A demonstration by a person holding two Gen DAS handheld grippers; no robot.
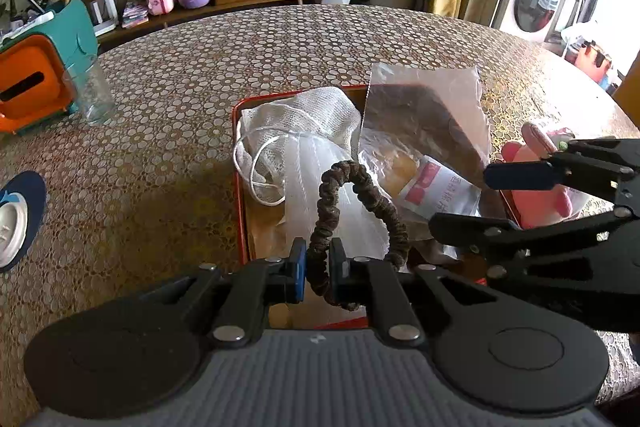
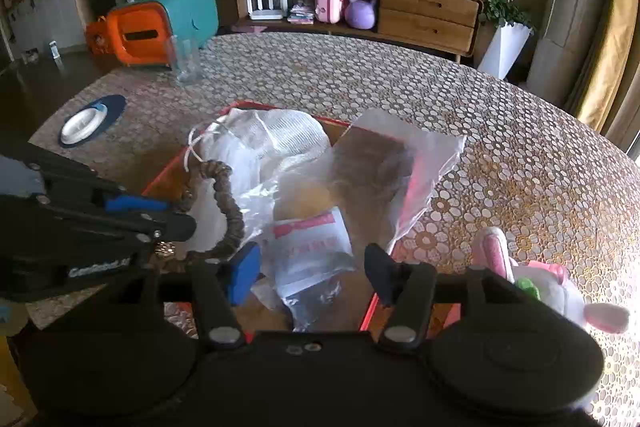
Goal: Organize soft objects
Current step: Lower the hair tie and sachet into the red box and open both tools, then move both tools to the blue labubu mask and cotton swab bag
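Observation:
A brown scrunchie (image 1: 360,187) (image 2: 230,203) arches up over a red tray (image 1: 239,187) (image 2: 156,181), and my left gripper (image 1: 318,267) (image 2: 180,213) is shut on its near end. The tray holds a white mesh drawstring bag (image 1: 304,123) (image 2: 276,139) and a clear plastic bag with bread (image 1: 424,131) (image 2: 316,211). My right gripper (image 2: 312,271) (image 1: 460,199) stands open just above the bread bag's labelled end, with its pads off the plastic. A pink and white plush toy (image 1: 536,187) (image 2: 536,279) lies on the table to the right of the tray.
The round table wears a flower-patterned cloth (image 1: 180,107). At its far left stand a teal and orange box (image 1: 36,83) (image 2: 152,27) and a drinking glass (image 1: 90,91) (image 2: 186,59). A dark coaster with a white disc (image 1: 16,215) (image 2: 90,121) lies at the left edge.

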